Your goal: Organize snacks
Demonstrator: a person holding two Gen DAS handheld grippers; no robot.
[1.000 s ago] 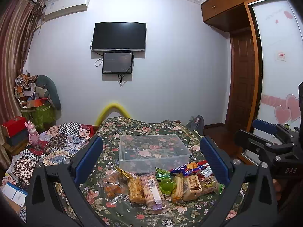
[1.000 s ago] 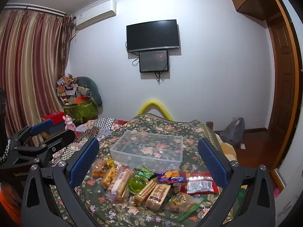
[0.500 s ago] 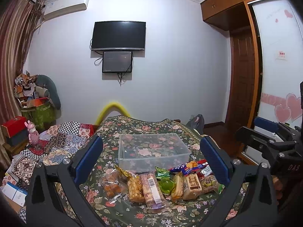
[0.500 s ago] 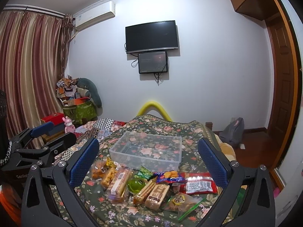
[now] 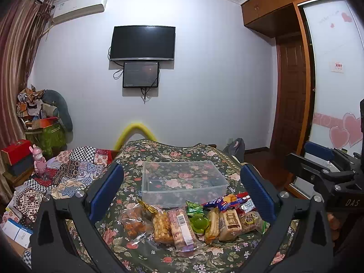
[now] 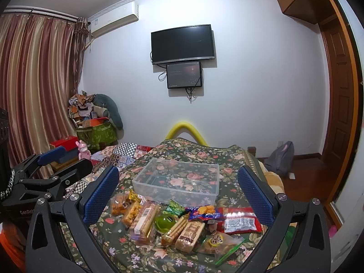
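Observation:
A clear plastic bin stands empty on the floral-covered table. In front of it lies a row of several wrapped snacks: orange puffs, a long biscuit pack, a green round cup, cake bars and a red packet. My left gripper is open and empty above the snacks. My right gripper is open and empty, held to its right; it also shows in the left wrist view.
A patchwork cloth covers a surface left of the table, with a pink toy rabbit and red box. A yellow foam arch stands behind the table. A backpack sits on the floor at right.
Both views have shifted only slightly. The grippers stay open and the snacks and bin have not moved.

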